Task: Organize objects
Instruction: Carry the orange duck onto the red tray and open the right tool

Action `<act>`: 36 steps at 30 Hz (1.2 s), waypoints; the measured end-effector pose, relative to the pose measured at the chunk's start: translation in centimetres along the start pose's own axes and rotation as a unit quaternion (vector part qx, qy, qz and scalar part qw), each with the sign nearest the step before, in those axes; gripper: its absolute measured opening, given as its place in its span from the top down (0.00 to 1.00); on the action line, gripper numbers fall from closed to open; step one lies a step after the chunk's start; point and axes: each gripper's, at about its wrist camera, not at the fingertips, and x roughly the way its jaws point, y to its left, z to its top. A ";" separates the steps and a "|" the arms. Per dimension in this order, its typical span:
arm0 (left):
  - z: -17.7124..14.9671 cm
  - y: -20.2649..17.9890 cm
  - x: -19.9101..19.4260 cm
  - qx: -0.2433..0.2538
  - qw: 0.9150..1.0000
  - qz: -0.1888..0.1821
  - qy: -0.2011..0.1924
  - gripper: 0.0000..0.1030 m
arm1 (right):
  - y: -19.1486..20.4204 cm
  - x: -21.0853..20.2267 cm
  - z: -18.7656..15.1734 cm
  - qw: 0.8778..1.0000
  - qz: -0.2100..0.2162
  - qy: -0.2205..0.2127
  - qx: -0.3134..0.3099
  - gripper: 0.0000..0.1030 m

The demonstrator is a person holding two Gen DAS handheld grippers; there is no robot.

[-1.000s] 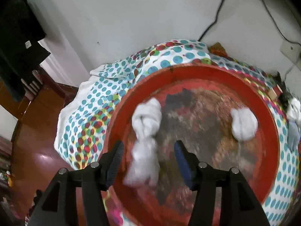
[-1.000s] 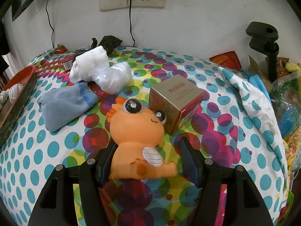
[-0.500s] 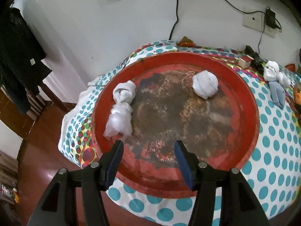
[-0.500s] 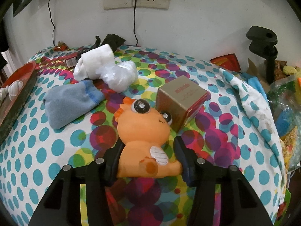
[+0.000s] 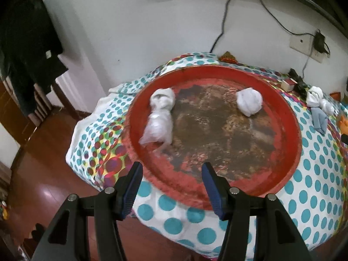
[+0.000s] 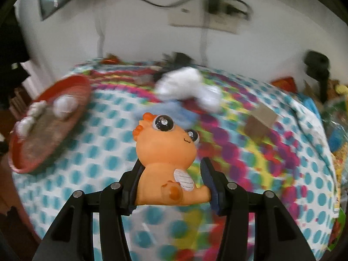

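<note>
Tabletop [image 5: 315,174]: we record a polka-dot cloth cover. Red tray [image 5: 291,117]: round, worn brown centre, on the tabletop's left part; it holds a knotted white bundle [image 5: 159,117] and a white ball [image 5: 249,102], well apart. Orange toy [image 6: 165,150]: we note a big-eyed rubber creature with white wing, raised above the cloth, where half a second ago it lay on it beside the brown box [image 6: 260,121]. Right gripper [image 6: 171,181]: fingers clamped on the toy's body. Left gripper [image 5: 171,187]: fingers apart, empty, at the tray's near rim, farther back than before.
</note>
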 end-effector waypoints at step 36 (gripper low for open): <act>-0.6 8.4 1.5 -0.099 0.995 0.009 0.023 0.44 | 23.9 11.0 6.3 0.987 0.040 0.070 -0.141 0.53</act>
